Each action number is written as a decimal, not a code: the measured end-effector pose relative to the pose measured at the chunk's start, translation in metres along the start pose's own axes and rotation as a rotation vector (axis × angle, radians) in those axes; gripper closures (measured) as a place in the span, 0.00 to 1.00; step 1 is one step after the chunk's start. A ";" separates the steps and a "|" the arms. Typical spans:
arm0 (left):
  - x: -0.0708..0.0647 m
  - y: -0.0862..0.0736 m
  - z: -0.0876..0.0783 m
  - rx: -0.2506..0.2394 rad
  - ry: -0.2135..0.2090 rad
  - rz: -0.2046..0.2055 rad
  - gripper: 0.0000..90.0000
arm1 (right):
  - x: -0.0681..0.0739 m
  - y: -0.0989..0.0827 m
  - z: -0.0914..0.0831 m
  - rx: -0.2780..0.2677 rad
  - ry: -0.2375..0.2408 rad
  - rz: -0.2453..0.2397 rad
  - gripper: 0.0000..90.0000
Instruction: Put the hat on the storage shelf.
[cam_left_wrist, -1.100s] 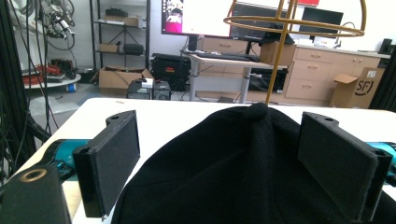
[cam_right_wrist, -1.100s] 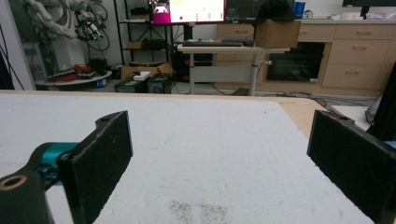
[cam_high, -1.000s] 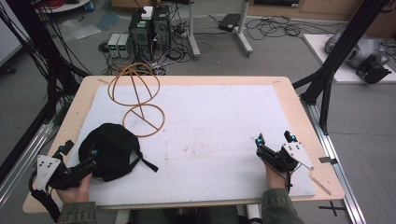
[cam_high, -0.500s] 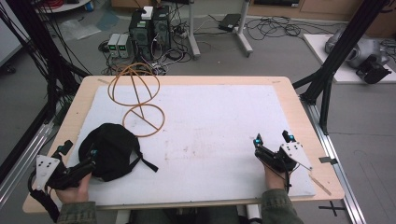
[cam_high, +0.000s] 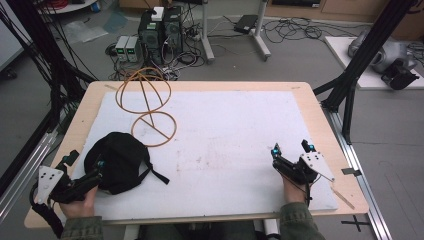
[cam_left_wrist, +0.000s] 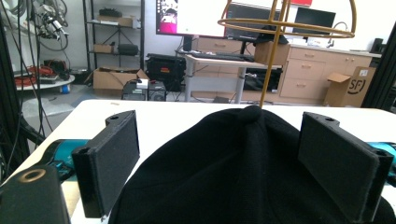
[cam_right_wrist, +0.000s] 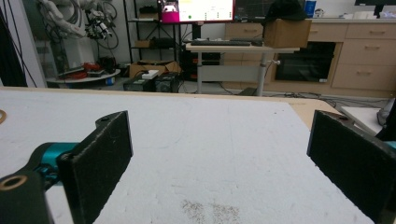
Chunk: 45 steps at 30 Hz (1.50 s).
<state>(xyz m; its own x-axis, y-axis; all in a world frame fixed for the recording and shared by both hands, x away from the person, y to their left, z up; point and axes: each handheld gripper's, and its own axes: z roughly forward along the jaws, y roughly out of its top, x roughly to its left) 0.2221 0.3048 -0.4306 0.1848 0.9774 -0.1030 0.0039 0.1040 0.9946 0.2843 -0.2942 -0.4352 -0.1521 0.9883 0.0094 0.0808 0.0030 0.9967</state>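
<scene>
Progress looks slight to us: the work seems to be at its very start. Our left gripper (cam_high: 90, 176) sits at the near left corner of the white table (cam_high: 240, 120), its jaws spread wide with the black cap (cam_high: 119, 162) lying between them. In the left gripper view the cap (cam_left_wrist: 243, 172) bulges up between the two pads (cam_left_wrist: 114, 161), which stand apart on either side; we cannot tell whether they touch the fabric, and they are not squeezing it. So we judge the cap reached and framed, but not yet gripped or lifted.

Just beyond the cap, farther from the left gripper, stands the wire hat stand (cam_high: 146, 102), its round base ring flat on the table and its looped top bare. We take it that the cap is meant for that stand, which would leave the closing of the jaws, the lift and the placing still to do.

Our right gripper (cam_high: 291, 161) rests well away at the near right side, jaws wide apart with nothing between them; ahead of it the right gripper view shows bare table (cam_right_wrist: 210, 154).

Counting: one cap with one strap (cam_high: 154, 172) trailing from it toward the right gripper, one wire stand, two grippers, one white table surface.
</scene>
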 end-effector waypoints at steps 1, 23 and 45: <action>-0.001 0.000 0.000 0.002 -0.005 0.000 0.15 | 0.000 0.000 -0.001 0.000 0.000 0.004 0.07; 0.001 0.004 0.007 0.150 -0.051 0.075 0.15 | 0.000 0.000 0.001 0.003 0.015 0.000 0.07; 0.001 -0.002 0.017 0.298 -0.156 0.026 0.60 | 0.000 0.000 0.001 0.002 0.018 0.003 0.07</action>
<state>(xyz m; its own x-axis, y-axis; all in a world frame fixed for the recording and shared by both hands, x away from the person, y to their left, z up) 0.2390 0.3029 -0.4325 0.3365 0.9367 -0.0967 0.2804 -0.0016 0.9599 0.2855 -0.2942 -0.4351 -0.1697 0.9854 0.0135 0.0832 0.0006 0.9965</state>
